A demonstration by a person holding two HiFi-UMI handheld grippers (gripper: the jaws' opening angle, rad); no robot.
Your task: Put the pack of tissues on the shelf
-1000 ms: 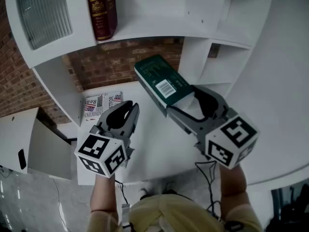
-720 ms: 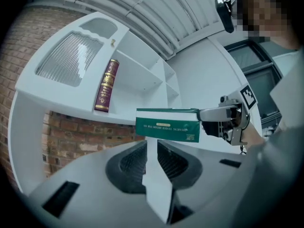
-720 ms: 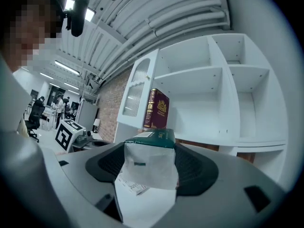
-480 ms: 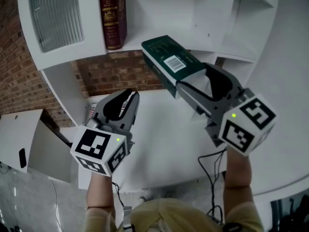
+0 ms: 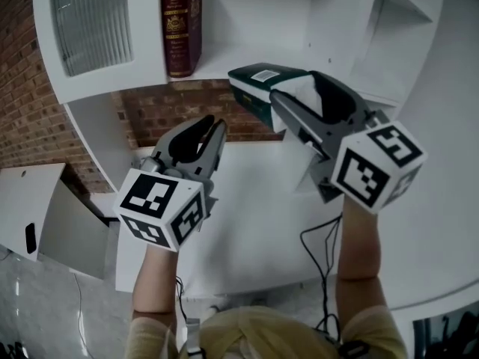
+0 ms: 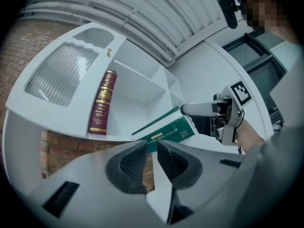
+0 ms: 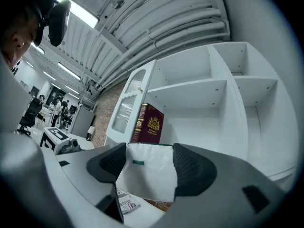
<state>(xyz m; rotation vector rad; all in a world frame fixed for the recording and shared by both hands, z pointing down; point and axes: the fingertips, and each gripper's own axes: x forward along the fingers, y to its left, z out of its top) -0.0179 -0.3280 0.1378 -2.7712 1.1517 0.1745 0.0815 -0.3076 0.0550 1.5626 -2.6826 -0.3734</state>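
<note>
We've got the pack of tissues (image 5: 251, 94) in the right tongs (image 5: 293, 88): jaws wide, one on each side, pack's white end filling the gap. They've just been closing a bit w/ the pack between them. Pack's up off the desk (image 5: 254, 208), far end at the front edge of the shelf (image 5: 247, 47) board, just right of the dark red book (image 5: 182, 25) standing upright there; can't tell if it touches the board. Left tongs (image 5: 213, 128) are empty, jaws barely apart w/ only a thin slit, held over the desk's left part, below the shelf board & apart from the pack.
</note>
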